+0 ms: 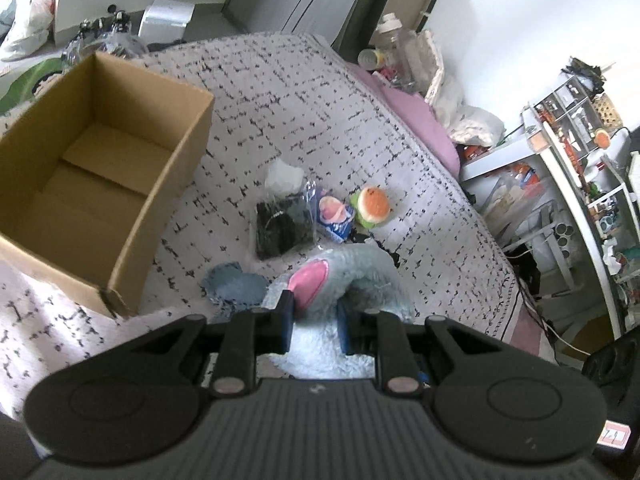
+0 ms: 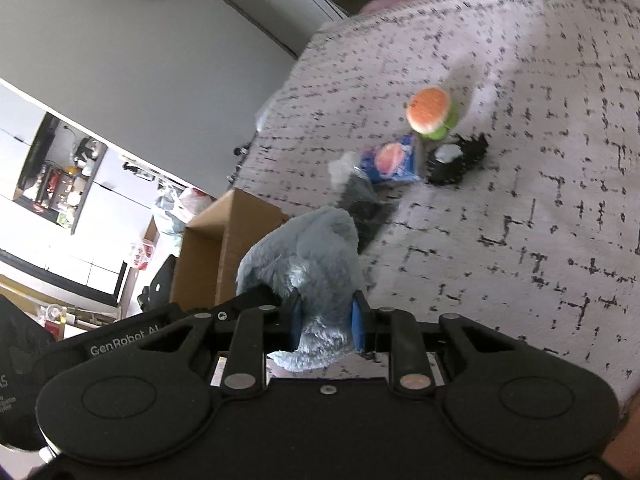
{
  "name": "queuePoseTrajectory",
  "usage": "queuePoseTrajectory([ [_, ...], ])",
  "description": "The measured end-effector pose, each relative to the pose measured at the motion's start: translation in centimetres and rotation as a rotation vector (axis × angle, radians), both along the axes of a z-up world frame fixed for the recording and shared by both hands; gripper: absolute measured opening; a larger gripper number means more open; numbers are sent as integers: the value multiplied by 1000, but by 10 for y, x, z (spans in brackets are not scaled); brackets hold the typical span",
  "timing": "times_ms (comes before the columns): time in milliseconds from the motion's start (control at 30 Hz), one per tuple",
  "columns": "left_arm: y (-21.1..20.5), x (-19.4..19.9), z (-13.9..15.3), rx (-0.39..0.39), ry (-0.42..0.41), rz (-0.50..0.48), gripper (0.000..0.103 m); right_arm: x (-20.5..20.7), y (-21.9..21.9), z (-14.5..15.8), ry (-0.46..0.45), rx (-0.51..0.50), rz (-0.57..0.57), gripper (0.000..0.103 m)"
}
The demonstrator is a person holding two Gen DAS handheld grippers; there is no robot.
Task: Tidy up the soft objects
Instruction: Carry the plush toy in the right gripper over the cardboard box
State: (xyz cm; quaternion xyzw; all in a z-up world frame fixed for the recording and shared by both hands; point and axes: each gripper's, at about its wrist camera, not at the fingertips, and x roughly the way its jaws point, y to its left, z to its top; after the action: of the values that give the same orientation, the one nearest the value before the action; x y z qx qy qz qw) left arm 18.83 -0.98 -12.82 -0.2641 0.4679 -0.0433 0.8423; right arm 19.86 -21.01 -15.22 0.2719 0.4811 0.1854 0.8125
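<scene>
A pale blue plush toy point(image 1: 352, 276) with a pink ear is gripped by both grippers above the patterned bed cover point(image 1: 304, 92). My left gripper point(image 1: 314, 320) is shut on its fur near the ear. My right gripper point(image 2: 326, 320) is shut on another part of the same plush point(image 2: 308, 256). On the cover lie an orange and green burger plush point(image 1: 372, 206), a blue packet point(image 1: 334, 216), a black bagged item point(image 1: 280, 226), a white soft item point(image 1: 282, 176) and a blue-grey cloth point(image 1: 234, 286). An open, empty cardboard box point(image 1: 100, 176) stands at the left.
A pink pillow point(image 1: 416, 120) and bottles lie at the bed's far edge. A cluttered shelf unit point(image 1: 576, 184) stands right of the bed. Bags and a silver roll point(image 1: 166, 18) sit beyond the box. In the right wrist view the box point(image 2: 224, 240) is left of the plush.
</scene>
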Motion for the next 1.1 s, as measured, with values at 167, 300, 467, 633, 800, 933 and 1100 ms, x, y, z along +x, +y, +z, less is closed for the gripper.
queuePoseTrajectory([
  [167,10,-8,16,1,-31,2,21,-8,12,17,-37,-8,-11,23],
  [300,17,-12,26,-3,-46,6,21,-13,22,28,-57,-19,-14,23],
  [467,30,-13,37,-10,-64,11,21,-14,35,40,-70,-21,-13,23],
  [633,42,-14,46,-14,-80,17,21,-15,48,50,-84,-32,-14,23],
  [800,55,-15,48,-18,-91,27,21,-12,60,53,-91,-31,-9,23],
  [933,67,-15,49,-24,-96,45,21,-9,72,53,-91,-29,-1,23],
  [1100,85,-15,49,-27,-97,68,21,-4,91,53,-92,-31,19,23],
])
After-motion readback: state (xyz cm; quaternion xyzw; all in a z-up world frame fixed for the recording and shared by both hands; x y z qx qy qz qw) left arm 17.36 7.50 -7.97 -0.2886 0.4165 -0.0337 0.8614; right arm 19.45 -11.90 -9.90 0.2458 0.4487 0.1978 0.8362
